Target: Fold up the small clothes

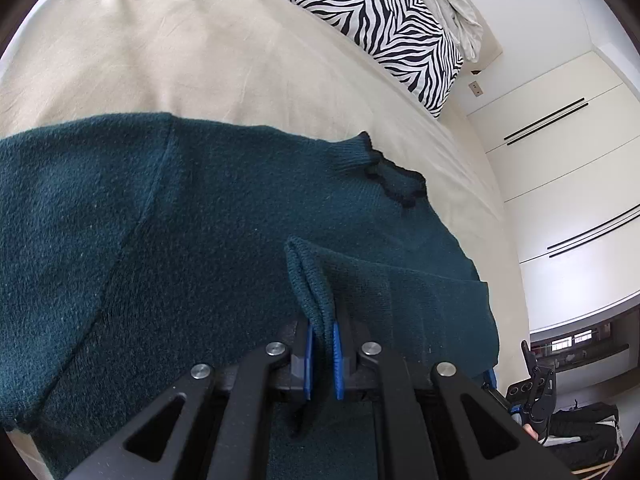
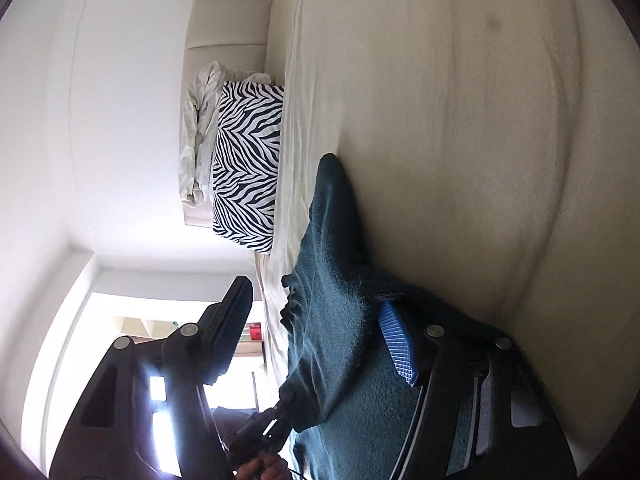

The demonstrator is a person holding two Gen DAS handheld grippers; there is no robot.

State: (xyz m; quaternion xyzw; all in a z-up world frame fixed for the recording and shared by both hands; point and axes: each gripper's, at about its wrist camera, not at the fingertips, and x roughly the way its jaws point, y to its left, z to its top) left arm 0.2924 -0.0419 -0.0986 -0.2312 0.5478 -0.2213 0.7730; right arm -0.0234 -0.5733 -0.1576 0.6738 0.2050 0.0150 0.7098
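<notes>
A dark teal knitted sweater [image 1: 180,216] with a black-trimmed collar lies spread on the beige bed sheet [image 1: 160,48]. My left gripper [image 1: 322,354] is shut on a ribbed edge of the sweater, a fold of knit standing up between its blue pads [image 1: 337,360]. In the right wrist view the same sweater [image 2: 332,280] rises past the gripper. My right gripper [image 2: 316,344] is open, its jaws wide apart on either side of the sweater's edge, with the blue pad [image 2: 396,348] against the knit.
A zebra-striped pillow [image 1: 380,24] and a crumpled white cloth [image 1: 456,4] lie at the head of the bed. White wardrobe doors [image 1: 568,160] stand beside the bed. A bright window [image 2: 160,400] shows behind the right gripper.
</notes>
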